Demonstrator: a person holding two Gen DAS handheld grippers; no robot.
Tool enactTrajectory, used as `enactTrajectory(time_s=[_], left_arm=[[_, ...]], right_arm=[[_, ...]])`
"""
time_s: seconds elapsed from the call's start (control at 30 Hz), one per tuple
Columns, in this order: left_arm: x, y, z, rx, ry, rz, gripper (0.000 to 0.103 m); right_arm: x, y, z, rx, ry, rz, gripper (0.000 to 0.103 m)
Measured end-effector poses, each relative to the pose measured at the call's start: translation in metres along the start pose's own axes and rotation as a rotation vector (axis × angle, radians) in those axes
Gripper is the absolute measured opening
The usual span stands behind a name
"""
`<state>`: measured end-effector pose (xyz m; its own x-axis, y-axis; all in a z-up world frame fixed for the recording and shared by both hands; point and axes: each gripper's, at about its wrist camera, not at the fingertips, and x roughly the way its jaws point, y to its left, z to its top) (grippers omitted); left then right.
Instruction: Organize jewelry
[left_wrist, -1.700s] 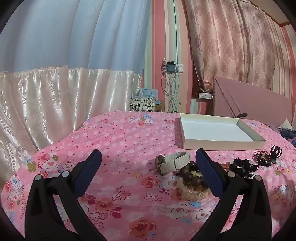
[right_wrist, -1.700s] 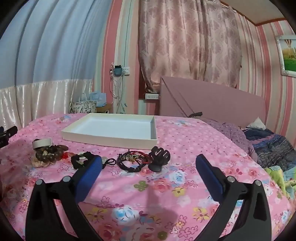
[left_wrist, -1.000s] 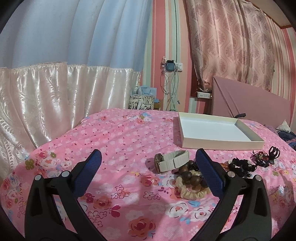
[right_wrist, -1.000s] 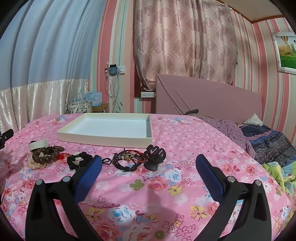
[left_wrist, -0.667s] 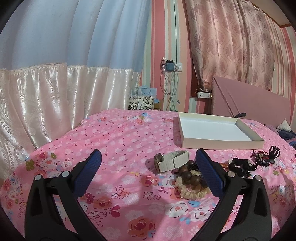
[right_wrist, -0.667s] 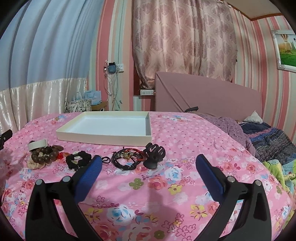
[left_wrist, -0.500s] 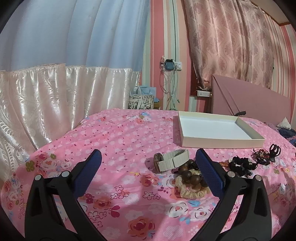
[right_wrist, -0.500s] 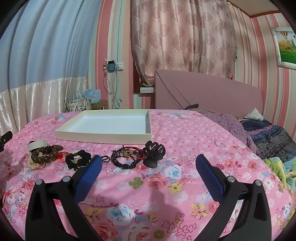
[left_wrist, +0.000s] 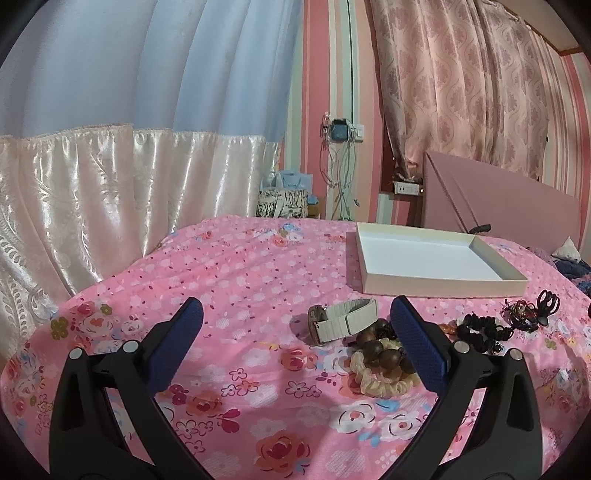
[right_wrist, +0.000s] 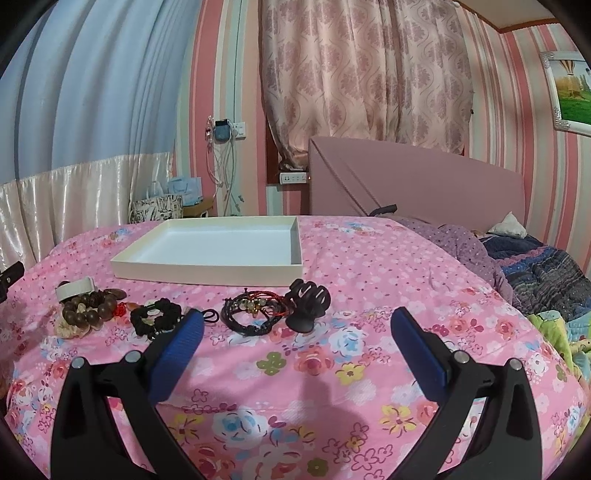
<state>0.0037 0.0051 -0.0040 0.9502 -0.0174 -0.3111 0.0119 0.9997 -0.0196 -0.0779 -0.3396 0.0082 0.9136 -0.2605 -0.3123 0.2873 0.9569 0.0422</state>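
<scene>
Both black tongs with blue ribbed pads hang over a bed covered in a pink floral bedspread (right_wrist: 369, 280), and both stand wide apart with nothing between them: the left tongs (left_wrist: 295, 332) in the left wrist view, the right tongs (right_wrist: 297, 332) in the right wrist view. A shallow white rectangular cardboard tray (right_wrist: 207, 274) lies on the far middle of the bed. Along its near side, from left to right, runs a row of jewelry: a cream-strapped wristwatch (left_wrist: 341, 322), a brown wooden bead bracelet (right_wrist: 88, 308) on a cream fabric scrunchie (left_wrist: 384, 382), a black beaded bracelet (right_wrist: 155, 318), a tangle of black and red cord bracelets (right_wrist: 255, 312), and a black plastic claw hair clip (right_wrist: 308, 301) touching that tangle.
</scene>
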Motion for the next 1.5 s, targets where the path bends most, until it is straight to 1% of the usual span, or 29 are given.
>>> enactTrajectory(time_s=[0.07,0.17,0.33,0.43,0.57,0.7,0.8,0.83,0.97,1.07,1.17,1.33,1.47,1.5], left_arm=[[-0.001,0.000,0.000,-0.004,-0.007,0.000,0.100],[0.006,-0.002,-0.001,-0.001,0.021,-0.002,0.100],[-0.002,0.000,-0.003,-0.010,-0.011,-0.001,0.100],[-0.002,-0.001,-0.004,-0.007,0.011,-0.001,0.100],[-0.009,0.003,-0.003,-0.014,-0.008,-0.002,0.100],[-0.009,0.004,-0.002,-0.007,0.030,-0.005,0.100],[-0.019,0.008,-0.001,-0.011,0.005,-0.004,0.100],[-0.017,0.009,0.001,-0.010,0.008,-0.005,0.100],[-0.007,0.005,0.004,0.019,0.060,-0.032,0.100],[-0.007,0.002,0.006,0.036,0.064,-0.044,0.100],[-0.003,-0.004,0.008,0.060,0.076,-0.034,0.100],[0.005,-0.017,0.012,0.030,0.108,-0.066,0.100],[0.011,-0.042,0.008,0.088,0.151,-0.095,0.100],[0.013,-0.045,0.008,0.091,0.162,-0.104,0.100]], right_arm=[[-0.001,0.002,0.002,-0.010,-0.018,-0.008,0.101],[0.003,0.004,0.002,-0.015,-0.009,-0.004,0.101],[-0.002,0.001,-0.001,-0.005,-0.039,-0.013,0.101],[0.002,0.003,-0.001,-0.018,-0.022,-0.012,0.101],[0.000,0.002,-0.002,-0.011,-0.034,-0.017,0.101],[0.004,0.002,-0.001,-0.015,-0.010,-0.014,0.101],[0.001,0.000,-0.001,-0.003,-0.027,-0.018,0.101],[0.001,0.000,-0.001,-0.004,-0.026,-0.023,0.101],[0.006,0.002,-0.001,-0.016,0.000,-0.019,0.101],[0.002,0.000,-0.002,-0.005,-0.017,-0.020,0.101],[0.004,0.001,-0.002,-0.014,-0.002,-0.019,0.101],[0.006,0.001,0.000,-0.019,0.031,-0.013,0.101],[0.014,0.001,0.002,-0.008,0.074,0.046,0.101],[0.016,-0.001,0.002,0.003,0.082,0.073,0.101]])
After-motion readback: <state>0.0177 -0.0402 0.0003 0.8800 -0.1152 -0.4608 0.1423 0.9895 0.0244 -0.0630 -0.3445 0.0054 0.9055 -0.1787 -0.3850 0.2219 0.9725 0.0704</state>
